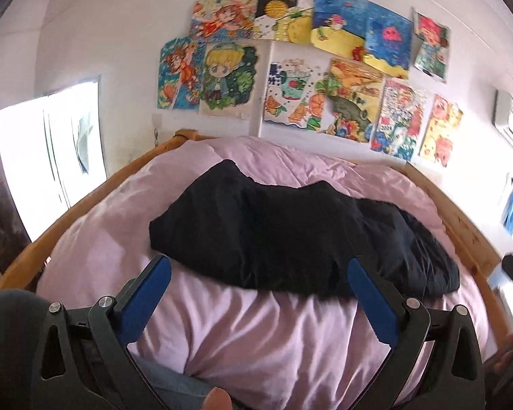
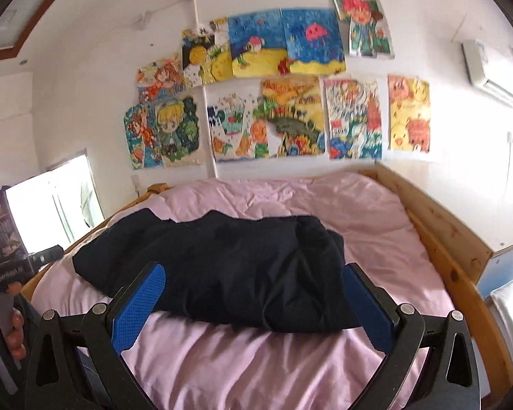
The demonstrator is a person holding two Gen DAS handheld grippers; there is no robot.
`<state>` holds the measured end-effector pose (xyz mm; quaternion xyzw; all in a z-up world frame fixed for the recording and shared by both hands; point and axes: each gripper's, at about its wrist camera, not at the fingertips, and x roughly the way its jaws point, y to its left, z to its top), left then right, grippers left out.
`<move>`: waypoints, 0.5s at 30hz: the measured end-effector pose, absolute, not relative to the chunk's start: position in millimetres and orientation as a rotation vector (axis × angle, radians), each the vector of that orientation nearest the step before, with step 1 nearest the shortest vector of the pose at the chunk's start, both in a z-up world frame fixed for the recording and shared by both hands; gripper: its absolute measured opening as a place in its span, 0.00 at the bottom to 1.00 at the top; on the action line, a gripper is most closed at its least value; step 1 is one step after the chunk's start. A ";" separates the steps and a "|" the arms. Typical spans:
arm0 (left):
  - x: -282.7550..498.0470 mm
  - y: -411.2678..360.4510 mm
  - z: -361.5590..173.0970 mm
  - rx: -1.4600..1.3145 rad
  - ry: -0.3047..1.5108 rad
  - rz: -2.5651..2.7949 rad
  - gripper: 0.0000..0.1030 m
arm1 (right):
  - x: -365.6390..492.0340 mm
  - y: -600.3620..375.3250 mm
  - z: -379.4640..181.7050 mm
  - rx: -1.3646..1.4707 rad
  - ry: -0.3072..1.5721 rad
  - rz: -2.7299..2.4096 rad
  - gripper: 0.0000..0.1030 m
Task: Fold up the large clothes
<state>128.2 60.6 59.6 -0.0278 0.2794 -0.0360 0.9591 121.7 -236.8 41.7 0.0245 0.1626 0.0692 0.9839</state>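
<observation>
On the pink bed (image 1: 256, 335) we count one folded black garment (image 1: 284, 239); left gripper (image 1: 258, 268) and right gripper (image 2: 253, 275) fingers wide, empty.

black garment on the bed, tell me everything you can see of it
The black garment is a dark, soft, matte cloth, apparently folded into a long, lumpy bundle with uneven edges. It lies across the pink duvet, inside the wooden bed frame, below the drawings on the wall. Only the duvet touches it. Its right end shows bunched layers. No sleeves, collar or label can be made out.
</observation>
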 end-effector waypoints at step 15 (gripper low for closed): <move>76.6 27.5 41.3 0.118 0.516 -0.106 0.99 | 79.9 -228.0 22.4 0.053 0.342 0.071 1.00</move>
